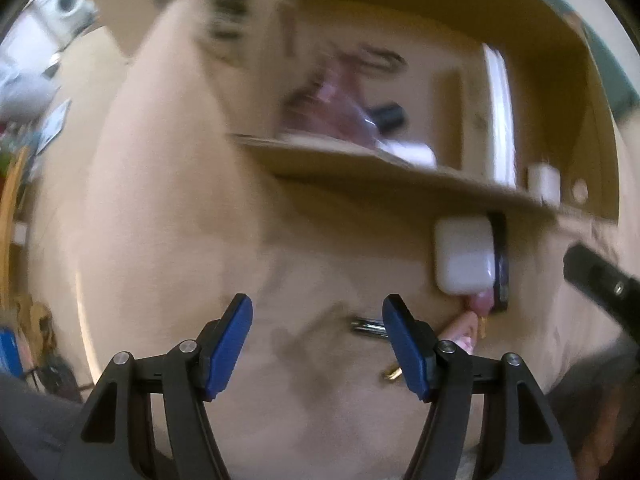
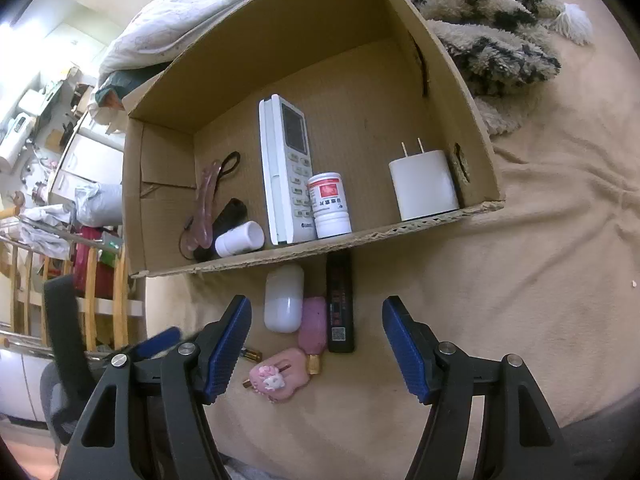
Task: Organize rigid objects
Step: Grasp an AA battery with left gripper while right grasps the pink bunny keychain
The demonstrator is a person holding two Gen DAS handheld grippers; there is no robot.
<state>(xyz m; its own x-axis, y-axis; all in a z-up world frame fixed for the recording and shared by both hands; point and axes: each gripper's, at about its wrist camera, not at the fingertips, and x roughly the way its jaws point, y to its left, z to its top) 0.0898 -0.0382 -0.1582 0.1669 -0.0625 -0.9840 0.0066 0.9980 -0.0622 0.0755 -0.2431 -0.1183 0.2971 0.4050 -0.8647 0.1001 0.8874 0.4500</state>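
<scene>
Cardboard box point(image 2: 360, 92), brown and open-topped, sits on a beige bedspread point(image 2: 540, 260), with a shaggy cream-and-black throw point(image 2: 488, 48) along its far right side. Inside the box, against the near wall, stand a white air-conditioner remote point(image 2: 286, 168), a white pill bottle with a red label point(image 2: 329, 204) just beside it, and a white plug-in charger block point(image 2: 422, 184) in the near right corner. Towards the near left corner lie a small white cylinder point(image 2: 239, 238), a black tube point(image 2: 229, 216) and a translucent pink curved piece point(image 2: 210, 200).

Outside, touching the box's near wall, a white rounded case point(image 2: 283, 298) lies beside a black rectangular remote point(image 2: 340, 300), with a pink bottle with a gold cap point(image 2: 313, 326) between them. Nearer the camera is a pink plush-looking charm with a white bow point(image 2: 278, 378) and a small gold-tipped cylinder point(image 2: 251, 354).

The right gripper point(image 2: 316, 346) hangs above these loose items, its blue pads apart and gripping nothing. The left gripper point(image 1: 316, 346) points down at bare bedspread near the box's outer wall, its jaws likewise spread and empty; its view is blurred, with the white case point(image 1: 464, 256) off to the right.
</scene>
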